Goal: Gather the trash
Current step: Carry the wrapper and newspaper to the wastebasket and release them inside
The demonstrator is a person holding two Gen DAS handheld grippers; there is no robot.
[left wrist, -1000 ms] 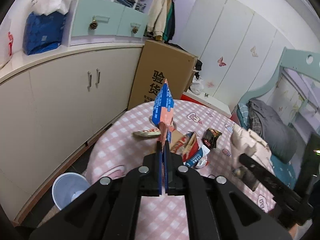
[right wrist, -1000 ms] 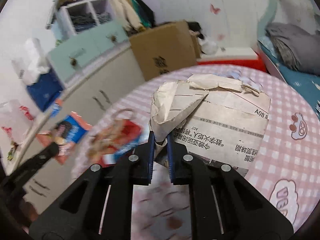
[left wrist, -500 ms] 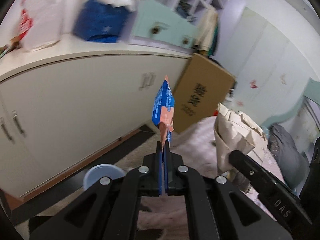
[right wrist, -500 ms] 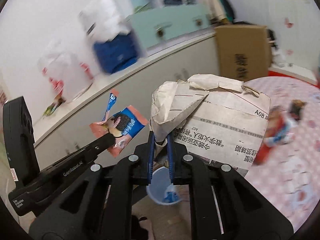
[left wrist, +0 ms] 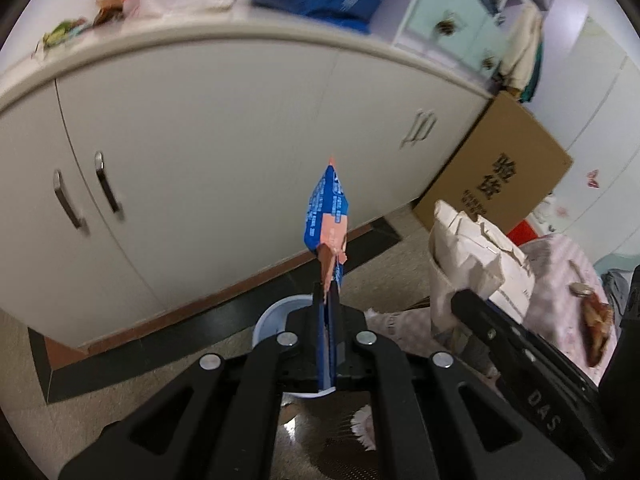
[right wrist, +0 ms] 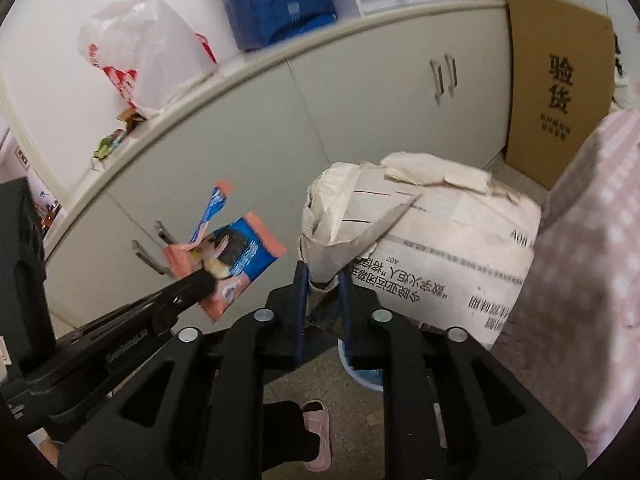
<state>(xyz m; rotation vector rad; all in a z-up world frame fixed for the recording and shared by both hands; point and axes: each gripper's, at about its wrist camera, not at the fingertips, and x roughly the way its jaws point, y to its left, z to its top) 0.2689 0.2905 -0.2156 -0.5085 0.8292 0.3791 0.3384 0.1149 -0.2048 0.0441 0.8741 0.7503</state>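
My left gripper (left wrist: 328, 300) is shut on a blue and pink snack wrapper (left wrist: 328, 216), held edge-on above a pale blue bin (left wrist: 276, 316) on the floor. The same wrapper (right wrist: 236, 260) shows flat-on in the right wrist view, pinched by the left gripper (right wrist: 206, 276). My right gripper (right wrist: 324, 280) is shut on a crumpled sheet of newspaper (right wrist: 432, 240), held over the bin (right wrist: 364, 368), which it mostly hides. The newspaper (left wrist: 472, 256) and the right gripper (left wrist: 464, 300) also show at the right of the left wrist view.
White cabinets (left wrist: 208, 152) with a cluttered top run behind the bin. A brown cardboard box (right wrist: 560, 80) leans against them. The pink checked tablecloth (right wrist: 592, 248) hangs at the right, with wrappers (left wrist: 596, 320) on the table. A foot in a pink slipper (right wrist: 316, 436) stands on the floor.
Both grippers have swung left off the table with their trash and now hang over the bin on the floor, in front of the cabinets.
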